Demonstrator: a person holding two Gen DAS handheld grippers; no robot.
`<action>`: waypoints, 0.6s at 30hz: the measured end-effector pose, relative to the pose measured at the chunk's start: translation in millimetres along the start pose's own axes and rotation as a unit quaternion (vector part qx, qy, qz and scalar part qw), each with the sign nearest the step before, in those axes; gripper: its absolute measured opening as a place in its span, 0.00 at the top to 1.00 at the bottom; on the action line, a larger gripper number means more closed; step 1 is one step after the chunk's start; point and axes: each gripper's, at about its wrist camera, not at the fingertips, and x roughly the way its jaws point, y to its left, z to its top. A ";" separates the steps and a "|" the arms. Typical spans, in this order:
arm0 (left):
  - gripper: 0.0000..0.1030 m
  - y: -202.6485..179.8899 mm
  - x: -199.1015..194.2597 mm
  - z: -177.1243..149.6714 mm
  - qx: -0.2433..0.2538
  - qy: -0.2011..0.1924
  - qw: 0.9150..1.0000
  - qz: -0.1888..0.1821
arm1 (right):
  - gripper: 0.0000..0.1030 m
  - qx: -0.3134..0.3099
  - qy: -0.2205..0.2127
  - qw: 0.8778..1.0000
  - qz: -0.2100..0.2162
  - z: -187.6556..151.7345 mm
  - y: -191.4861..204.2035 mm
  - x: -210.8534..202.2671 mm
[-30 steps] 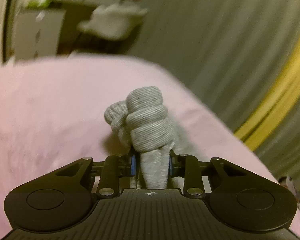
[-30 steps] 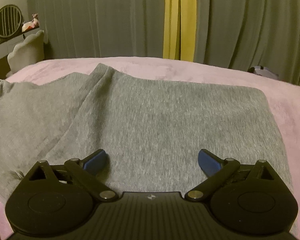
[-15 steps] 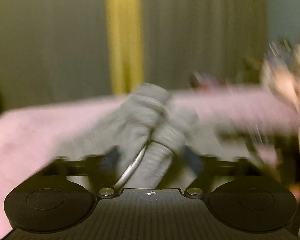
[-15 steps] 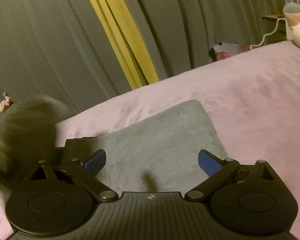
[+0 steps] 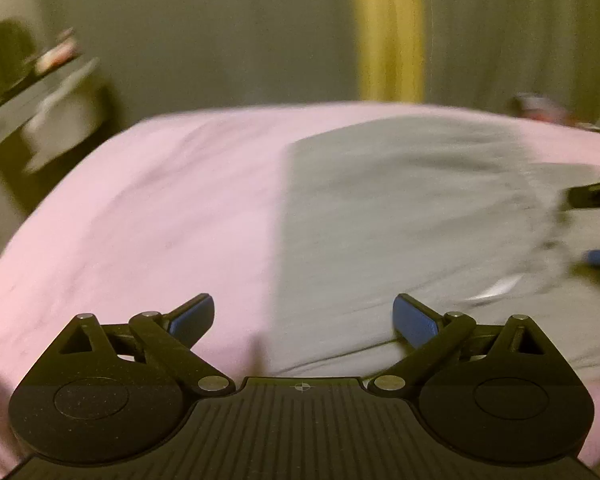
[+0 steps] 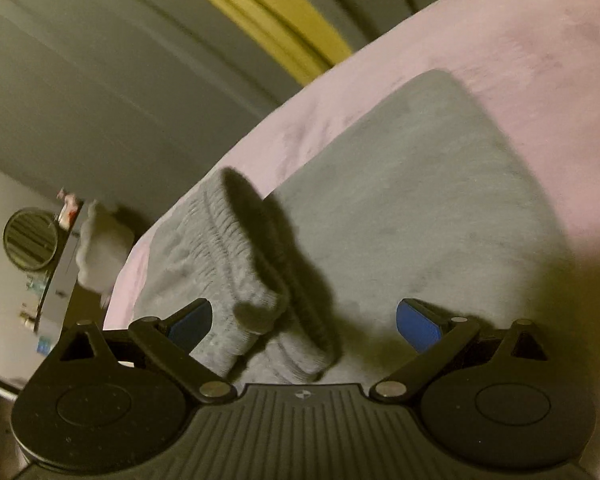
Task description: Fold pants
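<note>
Right wrist view: grey pants (image 6: 420,184) folded on pink bed (image 6: 532,40), ribbed cuffs (image 6: 256,280) uppermost; both jaws wide, empty; square cuffs before pressing.

Grey curtains (image 5: 220,28), yellow curtain strip (image 5: 388,28), pink bed (image 5: 148,208), round mirror (image 6: 31,239)

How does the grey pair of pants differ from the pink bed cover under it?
The pants are grey with a ribbed, gathered cuff; the bed cover is pink, without ribbing. The pants are folded into a small stack with straight edges, one cuffed end lying on top; the bed cover lies spread out far beyond them. Both are soft cloth.
</note>
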 end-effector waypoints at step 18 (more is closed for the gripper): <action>0.03 70.0 42.3 -9.7 -0.235 0.081 0.968 0.014 | 0.38 -0.042 0.130 0.989 0.059 41.4 32.4 68.1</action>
